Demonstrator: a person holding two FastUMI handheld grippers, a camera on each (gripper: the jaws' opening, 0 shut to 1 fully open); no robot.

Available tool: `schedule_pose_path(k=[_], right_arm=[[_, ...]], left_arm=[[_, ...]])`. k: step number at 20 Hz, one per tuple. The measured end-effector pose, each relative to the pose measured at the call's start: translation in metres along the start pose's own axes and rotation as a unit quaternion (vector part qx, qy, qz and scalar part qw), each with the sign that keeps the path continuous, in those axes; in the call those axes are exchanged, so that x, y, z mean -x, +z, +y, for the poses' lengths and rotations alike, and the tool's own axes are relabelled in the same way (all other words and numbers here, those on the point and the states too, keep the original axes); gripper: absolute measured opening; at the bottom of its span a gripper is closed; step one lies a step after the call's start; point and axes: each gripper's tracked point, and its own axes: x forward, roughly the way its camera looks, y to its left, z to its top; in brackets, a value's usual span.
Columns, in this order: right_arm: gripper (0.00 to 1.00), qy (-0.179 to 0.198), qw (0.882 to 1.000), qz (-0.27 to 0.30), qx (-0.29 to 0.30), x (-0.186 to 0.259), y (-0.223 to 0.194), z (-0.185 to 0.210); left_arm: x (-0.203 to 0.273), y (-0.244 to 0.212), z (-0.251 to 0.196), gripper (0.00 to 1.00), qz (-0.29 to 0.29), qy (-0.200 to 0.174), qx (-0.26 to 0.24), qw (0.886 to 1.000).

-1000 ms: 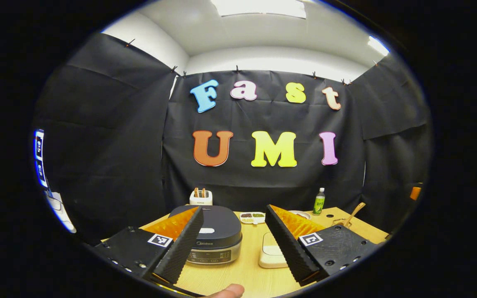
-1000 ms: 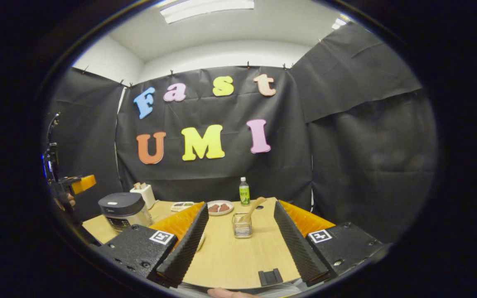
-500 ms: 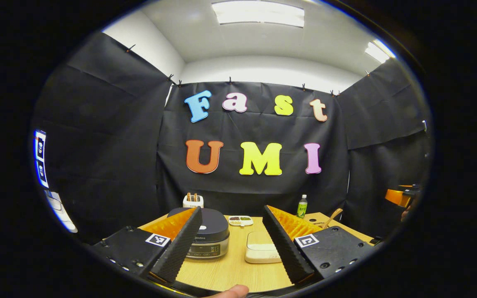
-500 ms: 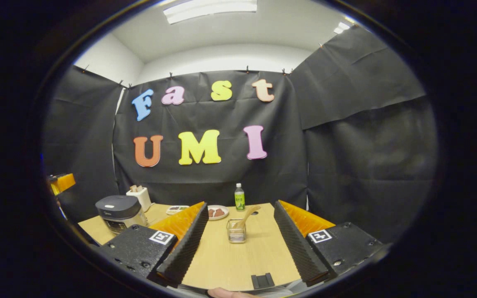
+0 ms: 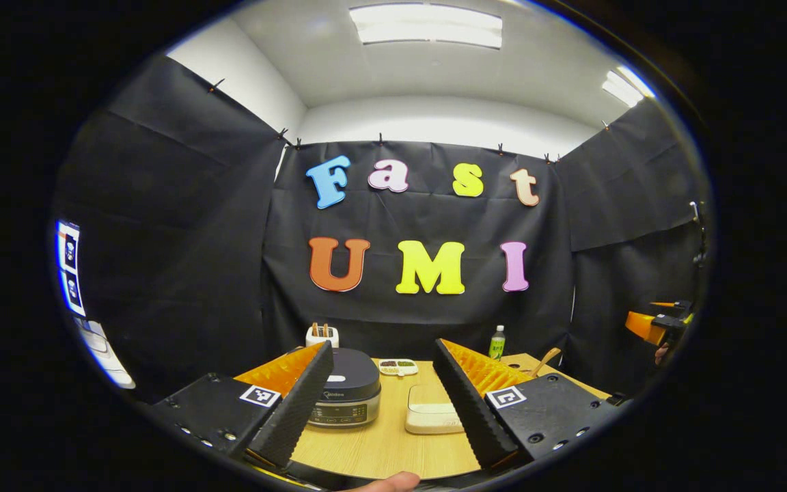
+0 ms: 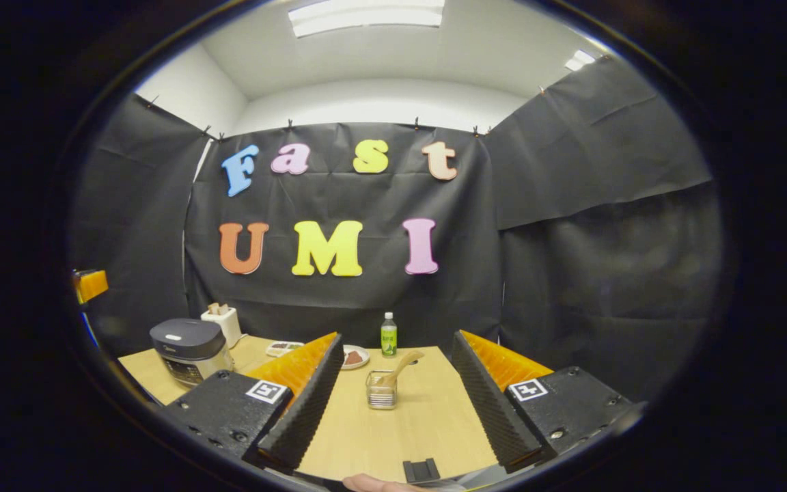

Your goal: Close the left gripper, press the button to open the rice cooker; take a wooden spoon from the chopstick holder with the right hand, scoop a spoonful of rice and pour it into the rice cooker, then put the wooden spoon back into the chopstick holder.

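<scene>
Left tool hangs spread above the bench, the shut rice cooker just beyond its left finger. Right tool is likewise spread, facing the chopstick holder with the wooden spoon leaning inside.

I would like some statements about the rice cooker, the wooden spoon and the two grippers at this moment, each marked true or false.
1. The rice cooker has its lid closed. True.
2. The wooden spoon lies flat on the table. False: it stands tilted in the chopstick holder.
3. The left gripper is shut. False: its jaws are wide open, holding nothing.
4. The right gripper is open, and the chopstick holder shows between its fingers. True.
5. The green bottle stands at the far edge of the table. True.
</scene>
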Motion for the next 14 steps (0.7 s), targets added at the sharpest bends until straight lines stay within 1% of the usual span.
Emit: schedule_pose_path(k=[4, 7, 9, 14], right_arm=[[1.0, -0.006, 1.0, -0.021, -0.01, 0.011, 0.013, -0.002], [1.0, -0.01, 0.999, -0.048, -0.021, 0.019, 0.028, -0.008], [1.0, -0.014, 0.998, -0.06, -0.022, 0.022, 0.03, -0.01], [0.99, 0.006, 0.999, -0.043, -0.012, 0.028, 0.02, 0.003]], left_arm=[[0.002, 0.006, 0.0, 0.94, -0.012, -0.002, 0.0, 1.0], [0.003, 0.007, 0.002, 0.94, -0.018, 0.002, -0.004, 1.0], [0.005, 0.008, -0.003, 0.94, -0.02, -0.004, -0.008, 1.0], [0.007, 0.01, -0.005, 0.94, -0.023, -0.011, -0.002, 1.0]])
